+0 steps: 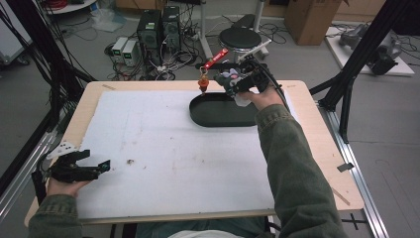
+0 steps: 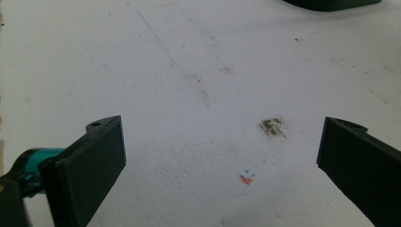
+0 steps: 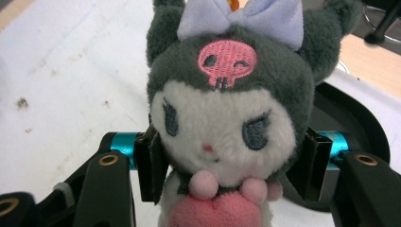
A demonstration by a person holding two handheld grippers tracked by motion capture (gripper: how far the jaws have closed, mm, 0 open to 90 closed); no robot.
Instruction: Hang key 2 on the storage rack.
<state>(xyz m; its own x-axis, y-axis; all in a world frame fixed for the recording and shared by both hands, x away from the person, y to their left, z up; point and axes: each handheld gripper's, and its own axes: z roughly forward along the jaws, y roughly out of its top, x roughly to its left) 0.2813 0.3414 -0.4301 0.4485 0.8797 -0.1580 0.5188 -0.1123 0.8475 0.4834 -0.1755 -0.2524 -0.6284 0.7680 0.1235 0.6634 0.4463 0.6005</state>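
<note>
At the desk's (image 1: 317, 144) near left corner, the left hand-held gripper (image 1: 94, 168) lies low over the white mat (image 1: 163, 153), held in the person's left hand (image 1: 62, 186). Its jaws stand wide apart with nothing between them; the left gripper view shows bare, stained mat under them and a small orange mark (image 2: 245, 179) on it.

Toward the far edge, right of centre, a black oval tray (image 1: 213, 116) sits on the mat. Above its far right rim, the right hand-held gripper (image 1: 233, 82) is clenched on a plush toy (image 3: 231, 118), a dark grey and white doll with a lilac bow and a pink skull on its forehead, gripped at both sides of its head. A red strap (image 1: 216, 58) with an orange charm (image 1: 203, 83) shows just left of the toy, over the tray's far edge.
</note>
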